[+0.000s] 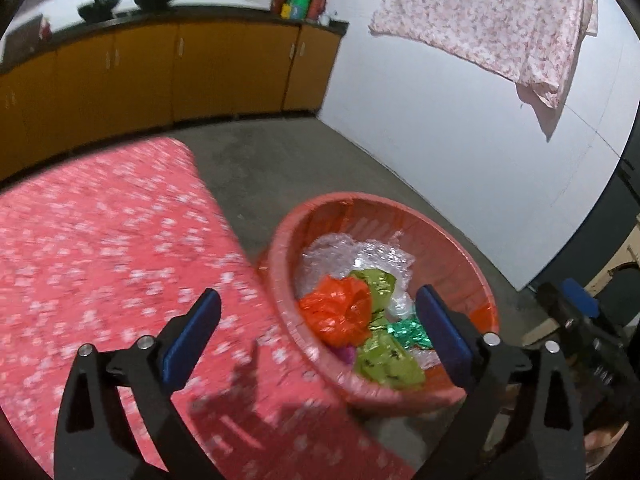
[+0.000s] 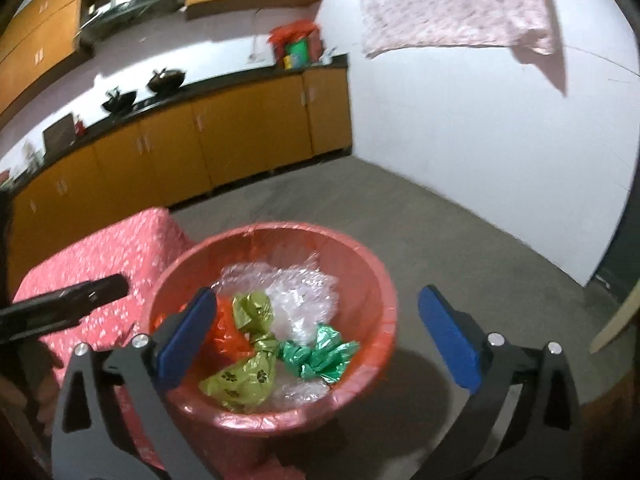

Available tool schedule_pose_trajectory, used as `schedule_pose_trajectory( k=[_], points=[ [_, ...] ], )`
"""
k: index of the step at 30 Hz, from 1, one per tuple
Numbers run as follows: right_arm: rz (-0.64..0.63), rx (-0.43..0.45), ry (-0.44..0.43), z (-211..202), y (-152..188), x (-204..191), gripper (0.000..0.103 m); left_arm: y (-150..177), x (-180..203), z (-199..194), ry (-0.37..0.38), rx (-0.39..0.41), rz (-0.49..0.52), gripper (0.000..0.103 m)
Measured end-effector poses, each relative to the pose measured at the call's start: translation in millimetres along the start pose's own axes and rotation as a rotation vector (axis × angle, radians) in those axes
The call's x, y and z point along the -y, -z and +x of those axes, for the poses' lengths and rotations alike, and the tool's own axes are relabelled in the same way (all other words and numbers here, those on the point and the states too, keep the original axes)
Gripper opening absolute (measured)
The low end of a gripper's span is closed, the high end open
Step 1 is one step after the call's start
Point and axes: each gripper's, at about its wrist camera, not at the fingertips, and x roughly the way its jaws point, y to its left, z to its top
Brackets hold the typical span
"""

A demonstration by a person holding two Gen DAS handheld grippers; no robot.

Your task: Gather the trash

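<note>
A red bin (image 1: pixel 452 240) lined with a red bag stands on the floor beside the table; it also shows in the right wrist view (image 2: pixel 372 276). Inside lie an orange bag (image 1: pixel 340 308), olive-green bags with paw prints (image 2: pixel 244 380), a green foil wrapper (image 2: pixel 320 354) and crumpled clear bubble wrap (image 2: pixel 300 292). My left gripper (image 1: pixel 318 334) is open and empty above the bin's near left rim and the table edge. My right gripper (image 2: pixel 320 336) is open and empty above the bin. The left gripper (image 2: pixel 72 300) shows at the left of the right wrist view.
A table with a red flowered cloth (image 1: pixel 100 260) lies left of the bin. Orange cabinets (image 1: pixel 180 72) with a dark counter line the far wall. A floral cloth (image 1: pixel 492 20) hangs on the white wall. Grey floor (image 2: pixel 460 240) surrounds the bin.
</note>
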Motion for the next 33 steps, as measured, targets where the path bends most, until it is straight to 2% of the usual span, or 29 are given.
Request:
schedule_pose_trajectory(
  k=[4,9,12,16,24,33],
  points=[
    [0.02,0.02,0.009,-30.4,1.4,-3.2,0.099,12.0,-3.8,-41.8,-0.069,0.074,0.014,0.1],
    [-0.015,0.015,0.035,-64.3,11.0,-21.0,0.099,31.4,-6.1,-99.6,-0.171,0.177,0.025,0.101],
    [-0.026,0.002,0.013,-82.2,18.5,-32.2,0.099,46.5,-4.4,-133.2,-0.245,0.235,0.05,0.101],
    [-0.049,0.029,-0.029,-108.1,29.7,-45.8,0.099,62.8,-2.0,-159.6,-0.325,0.284,0.073,0.101],
    [-0.153,0.111,-0.061,-157.9,52.7,-73.9,0.099,90.3,-14.0,-188.0,-0.374,0.286,0.004,0.101],
    [-0.194,0.151,-0.096,-191.7,72.7,-87.6,0.099,115.3,-12.9,-211.8,-0.43,0.309,-0.003,0.101]
  ],
)
